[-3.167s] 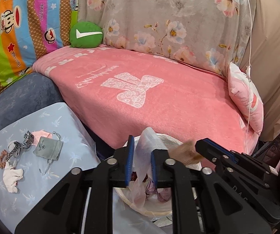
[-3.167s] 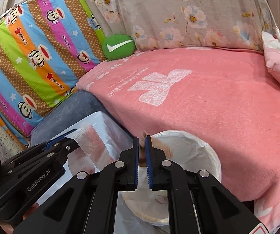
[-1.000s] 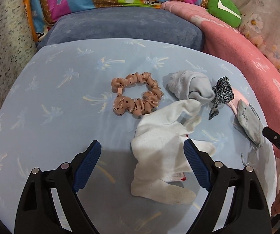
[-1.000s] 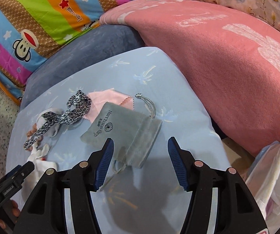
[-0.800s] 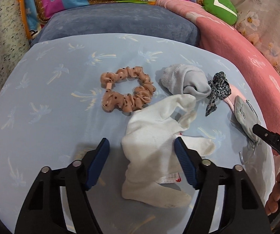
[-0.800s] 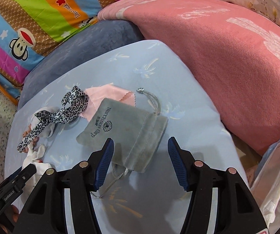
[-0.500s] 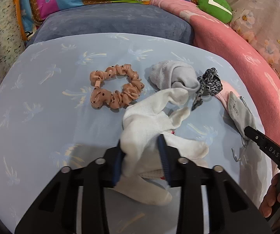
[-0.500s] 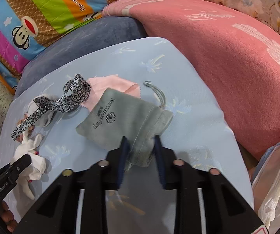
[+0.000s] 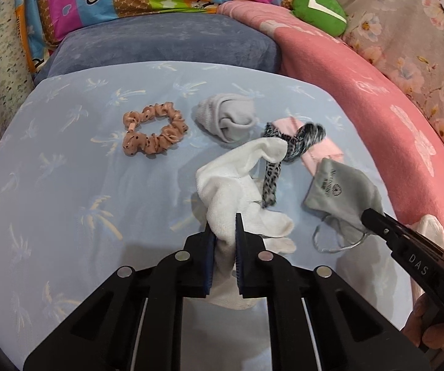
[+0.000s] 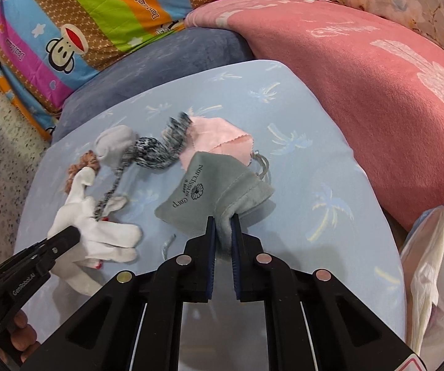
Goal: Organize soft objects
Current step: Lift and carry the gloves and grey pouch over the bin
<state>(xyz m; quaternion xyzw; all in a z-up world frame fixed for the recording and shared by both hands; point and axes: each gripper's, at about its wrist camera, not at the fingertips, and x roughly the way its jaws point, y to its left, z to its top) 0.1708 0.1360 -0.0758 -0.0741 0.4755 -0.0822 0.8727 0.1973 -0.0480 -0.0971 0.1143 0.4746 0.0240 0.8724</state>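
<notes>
My left gripper point(image 9: 222, 227) is shut on a white glove point(image 9: 234, 182), lifting it off the light-blue cloth point(image 9: 67, 185); a leopard-print ribbon point(image 9: 289, 151) hangs tangled over it. In the right wrist view my right gripper point(image 10: 222, 221) is shut on the edge of a grey drawstring pouch point(image 10: 203, 191), raised a little. A pink cloth point(image 10: 218, 142) lies behind the pouch. A rolled grey sock point(image 9: 228, 117) and a tan dotted scrunchie point(image 9: 154, 133) rest on the blue cloth.
A basket lined with a white plastic bag point(image 10: 435, 262) stands at the right edge. A pink blanket point(image 10: 376, 77) covers the sofa, with a blue cushion point(image 9: 166, 43), a striped monkey-print pillow point(image 10: 82, 24) and a green round pillow point(image 9: 317, 12) behind.
Both grippers came from the basket to the blue cloth, open, then shut: the left on the white glove, the right on the grey pouch. Both items now lift, dragging the leopard ribbon.
</notes>
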